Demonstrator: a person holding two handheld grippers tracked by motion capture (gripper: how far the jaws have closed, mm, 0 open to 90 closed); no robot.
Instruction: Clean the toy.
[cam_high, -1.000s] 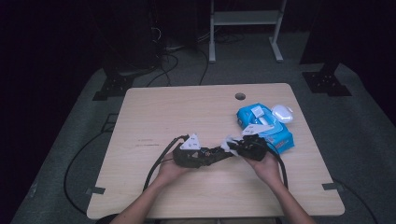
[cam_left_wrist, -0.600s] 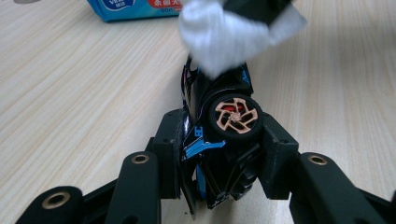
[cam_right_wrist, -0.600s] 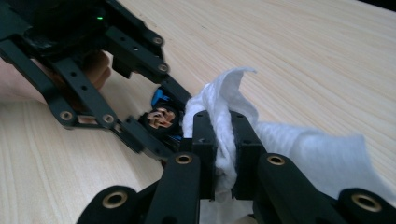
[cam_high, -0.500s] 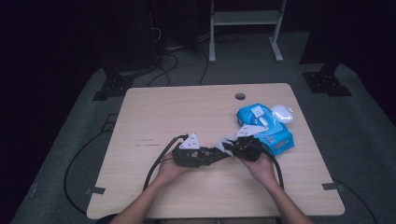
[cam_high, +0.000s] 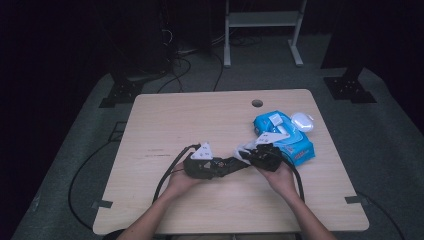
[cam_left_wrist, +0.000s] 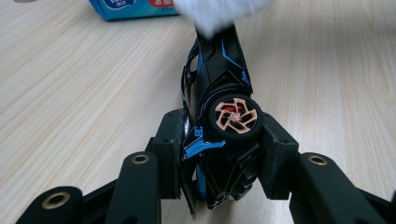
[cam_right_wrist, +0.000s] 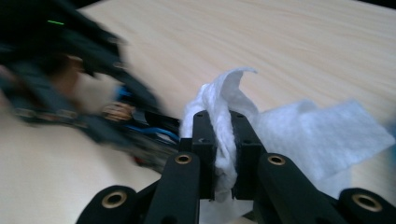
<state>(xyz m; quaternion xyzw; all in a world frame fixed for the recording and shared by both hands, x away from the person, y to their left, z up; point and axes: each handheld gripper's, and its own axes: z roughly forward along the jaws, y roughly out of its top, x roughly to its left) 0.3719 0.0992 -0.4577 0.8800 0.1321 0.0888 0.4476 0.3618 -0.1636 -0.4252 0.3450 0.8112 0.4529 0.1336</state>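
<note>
On the pale wooden bench (cam_high: 165, 125), the left hand-held gripper (cam_left_wrist: 219, 140) is clamped on a black-and-blue toy car (cam_left_wrist: 219, 84); the right hand-held gripper (cam_right_wrist: 223, 140) pinches a white wet wipe (cam_right_wrist: 224, 98). Wiping is underway, I judge; next, stroke the wipe along the car's body.

The toy car (cam_left_wrist: 219, 93) is black with blue trim and a copper-spoked wheel, turned on its side just above the table (cam_high: 200, 120). A crumpled white wipe (cam_right_wrist: 224, 116) touches its far end, near the blue wipes pack (cam_high: 287, 135).
</note>
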